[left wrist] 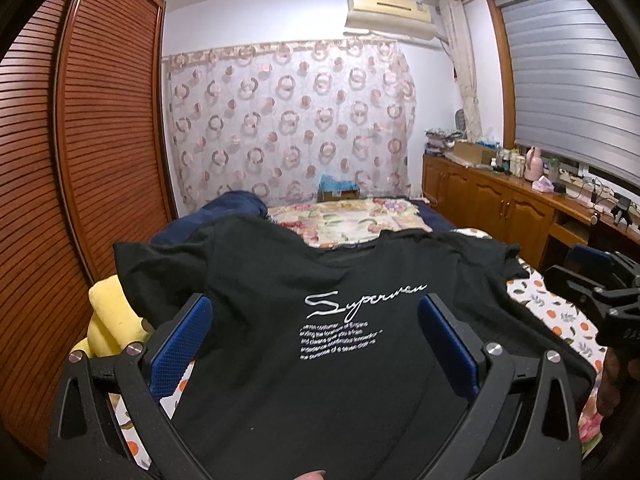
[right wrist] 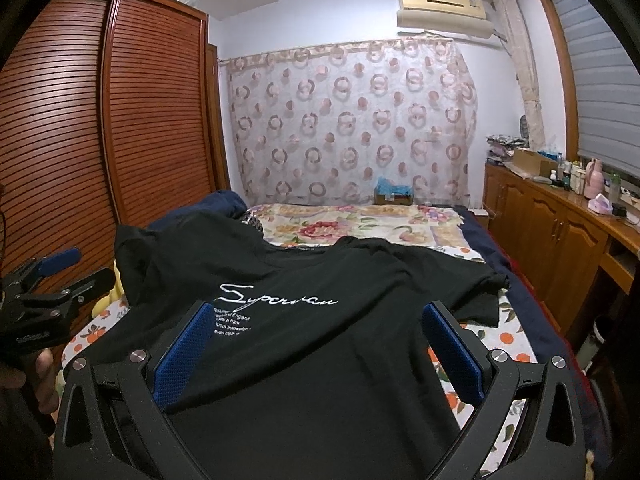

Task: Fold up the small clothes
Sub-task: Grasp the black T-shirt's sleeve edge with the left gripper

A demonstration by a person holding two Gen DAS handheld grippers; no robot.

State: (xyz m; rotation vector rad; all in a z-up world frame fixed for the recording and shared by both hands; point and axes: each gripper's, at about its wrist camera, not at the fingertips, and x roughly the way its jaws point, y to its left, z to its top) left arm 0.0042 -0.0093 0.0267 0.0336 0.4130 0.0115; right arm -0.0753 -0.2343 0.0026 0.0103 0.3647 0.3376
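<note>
I am in a bedroom: a louvred wardrobe [left wrist: 80, 128] to the left, a patterned curtain [left wrist: 288, 120] on the far wall, a wooden surface [right wrist: 568, 216] crowded with bottles under the blinds. The bed [right wrist: 360, 220] carries a fruit-print sheet. On it my black T-shirt [left wrist: 304, 320] lies spread flat, print up, sleeves out; I judge no fold made yet. My left tool [left wrist: 314, 344] and right tool [right wrist: 318, 350] both hover spread wide over its lower half, pinching nothing.
</note>
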